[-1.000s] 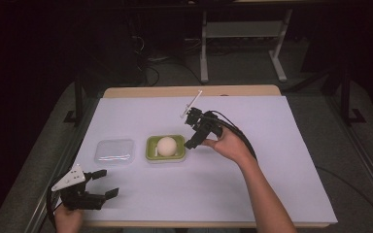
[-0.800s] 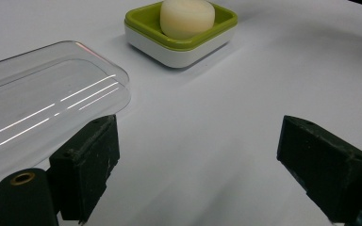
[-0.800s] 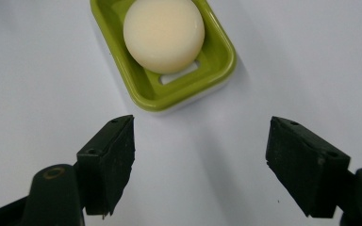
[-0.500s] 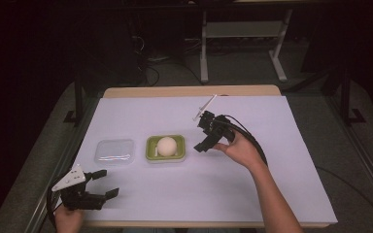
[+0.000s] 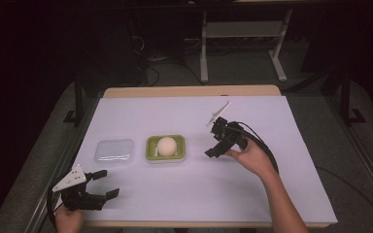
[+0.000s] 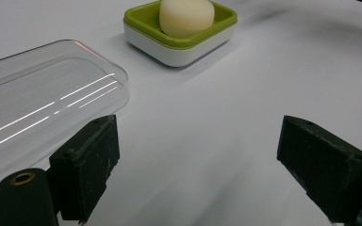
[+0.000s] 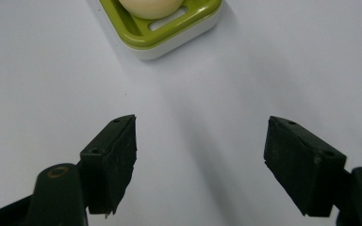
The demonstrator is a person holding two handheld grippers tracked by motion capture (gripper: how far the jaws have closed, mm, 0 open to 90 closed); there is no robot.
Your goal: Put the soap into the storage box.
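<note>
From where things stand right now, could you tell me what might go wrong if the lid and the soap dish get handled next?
1. The clear lid lies flat on the table; the open left gripper could well push it along rather than grip its thin edge.
2. The round soap sits loose in the green dish; a nudge from the open right gripper beside it might roll it out.
3. The lid's glare may hide its rim, so it could be set down crooked.
</note>
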